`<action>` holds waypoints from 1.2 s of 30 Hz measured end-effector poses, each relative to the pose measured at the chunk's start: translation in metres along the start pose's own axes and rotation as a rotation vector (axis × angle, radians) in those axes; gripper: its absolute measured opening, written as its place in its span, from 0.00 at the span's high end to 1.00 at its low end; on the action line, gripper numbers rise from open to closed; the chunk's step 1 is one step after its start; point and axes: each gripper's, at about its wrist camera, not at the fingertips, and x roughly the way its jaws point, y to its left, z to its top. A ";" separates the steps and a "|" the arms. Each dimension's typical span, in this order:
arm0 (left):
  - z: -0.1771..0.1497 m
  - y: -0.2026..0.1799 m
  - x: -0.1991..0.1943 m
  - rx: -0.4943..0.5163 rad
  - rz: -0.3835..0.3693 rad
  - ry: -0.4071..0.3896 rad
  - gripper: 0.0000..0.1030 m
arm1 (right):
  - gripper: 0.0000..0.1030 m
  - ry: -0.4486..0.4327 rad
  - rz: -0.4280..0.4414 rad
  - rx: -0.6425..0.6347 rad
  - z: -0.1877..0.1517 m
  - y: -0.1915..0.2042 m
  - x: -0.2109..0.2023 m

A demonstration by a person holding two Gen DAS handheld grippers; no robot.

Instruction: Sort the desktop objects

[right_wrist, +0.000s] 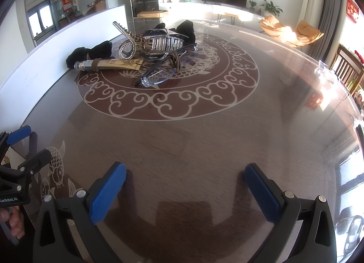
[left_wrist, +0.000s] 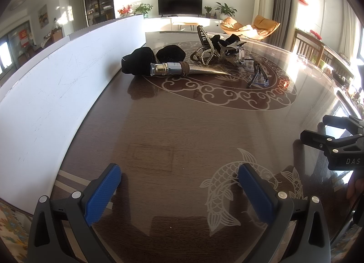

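Both tongs, left (left_wrist: 179,191) and right (right_wrist: 185,191), stand apart and empty, well short of the pile (right_wrist: 145,51) at the middle of the surface (right_wrist: 204,144), so sorting seems not begun; next one must reach a single item.

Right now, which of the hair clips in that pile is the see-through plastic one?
The clear claw clip, lying with its row of transparent teeth facing the right claw. The rhinestone clip left of it is metal and studded, looping upward.
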 end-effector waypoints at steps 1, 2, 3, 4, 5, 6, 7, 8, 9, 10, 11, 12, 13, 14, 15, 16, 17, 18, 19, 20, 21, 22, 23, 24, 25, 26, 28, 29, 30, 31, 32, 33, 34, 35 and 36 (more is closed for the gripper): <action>0.000 0.000 0.000 0.000 0.000 0.000 0.00 | 0.00 0.000 0.000 0.000 0.000 0.000 0.000; 0.000 0.000 0.000 0.000 0.000 0.000 0.00 | 0.00 0.000 0.000 0.000 0.000 0.000 0.000; 0.000 0.000 0.000 0.000 0.000 0.000 0.00 | 0.00 0.000 0.000 0.000 0.000 0.000 0.000; 0.000 0.000 0.000 0.000 0.000 0.000 0.00 | 0.00 0.000 0.000 0.000 0.000 0.000 0.000; 0.000 0.000 0.000 -0.001 -0.002 0.001 0.00 | 0.00 0.000 0.000 0.000 0.000 0.000 0.000; 0.000 0.001 0.000 0.000 -0.003 0.004 0.00 | 0.00 0.000 0.000 0.000 0.000 0.000 0.000; 0.000 0.001 -0.001 -0.002 -0.001 0.010 0.00 | 0.00 0.000 0.000 0.000 0.000 0.000 0.000; 0.001 0.002 -0.001 -0.006 0.000 0.015 0.00 | 0.00 0.000 0.000 0.000 0.000 0.000 0.000; 0.000 0.002 -0.001 -0.006 0.001 0.018 0.00 | 0.00 0.000 0.000 0.000 0.000 0.000 0.000; -0.001 0.002 -0.001 -0.006 0.000 0.020 0.00 | 0.00 0.000 0.000 0.000 0.000 0.000 0.000; -0.001 0.003 -0.001 -0.006 0.000 0.022 0.00 | 0.00 0.000 0.000 0.000 0.000 0.000 0.000; -0.001 0.003 -0.001 -0.008 -0.003 0.023 0.00 | 0.00 0.000 0.000 0.000 0.000 0.000 0.000; -0.001 0.004 -0.001 -0.013 -0.008 0.022 0.00 | 0.00 0.000 0.000 0.000 0.000 0.000 0.000; -0.001 0.005 -0.001 -0.021 -0.015 0.020 0.00 | 0.00 0.000 0.000 0.000 0.000 0.000 0.000; 0.000 0.006 -0.002 -0.028 -0.020 0.019 0.00 | 0.00 0.000 0.000 0.000 0.000 0.000 0.000; 0.000 0.007 -0.002 -0.034 -0.024 0.018 0.00 | 0.00 0.000 0.000 0.000 0.000 0.000 0.000; 0.000 0.008 -0.002 -0.041 -0.028 0.017 0.00 | 0.00 0.000 0.000 0.000 0.000 0.000 0.000; 0.000 0.009 -0.003 -0.048 -0.033 0.015 0.00 | 0.00 0.000 0.000 0.000 0.000 0.000 0.000; 0.000 0.010 -0.004 -0.051 -0.036 0.009 0.00 | 0.00 0.000 0.000 0.000 0.000 0.000 0.000; 0.000 0.010 -0.006 -0.053 -0.037 0.001 0.00 | 0.00 0.000 0.000 0.000 0.000 0.000 0.000; 0.001 0.011 -0.008 -0.053 -0.039 -0.009 0.00 | 0.00 0.000 0.000 0.000 0.000 0.000 0.000; 0.001 0.010 -0.010 -0.053 -0.040 -0.020 0.00 | 0.00 0.000 0.000 0.000 0.000 0.000 0.000; 0.002 0.010 -0.012 -0.053 -0.043 -0.033 0.00 | 0.00 0.000 0.000 0.000 0.000 0.000 0.000; 0.002 0.010 -0.015 -0.053 -0.046 -0.045 0.00 | 0.00 0.000 0.000 0.000 0.000 0.000 0.000; 0.003 0.010 -0.017 -0.053 -0.050 -0.056 0.00 | 0.00 0.000 0.000 0.000 0.000 0.000 0.000; 0.003 0.010 -0.019 -0.052 -0.053 -0.066 0.00 | 0.00 0.000 0.000 0.001 0.000 0.000 0.000; 0.004 0.010 -0.021 -0.052 -0.055 -0.078 0.00 | 0.00 0.000 0.000 0.001 0.000 0.000 0.000; 0.004 0.010 -0.022 -0.052 -0.055 -0.079 0.00 | 0.00 0.000 0.000 0.001 0.000 0.000 0.000; 0.004 0.010 -0.021 -0.052 -0.054 -0.077 0.00 | 0.00 0.000 0.000 0.001 0.000 0.000 0.000; 0.004 0.010 -0.020 -0.054 -0.052 -0.075 0.00 | 0.00 0.000 0.000 0.001 0.000 0.000 0.000; 0.005 0.011 -0.020 -0.056 -0.052 -0.073 0.00 | 0.00 0.000 0.000 0.001 0.000 0.000 0.000; 0.005 0.011 -0.020 -0.058 -0.052 -0.073 0.00 | 0.00 0.000 0.000 0.001 0.000 0.000 0.000; 0.005 0.012 -0.020 -0.060 -0.053 -0.073 0.00 | 0.00 0.000 0.000 0.001 0.000 0.000 0.000; 0.005 0.012 -0.020 -0.062 -0.053 -0.074 0.00 | 0.00 0.000 0.000 0.001 0.000 0.000 0.000; 0.005 0.013 -0.020 -0.064 -0.053 -0.074 0.00 | 0.00 0.000 0.000 0.001 0.000 0.000 0.000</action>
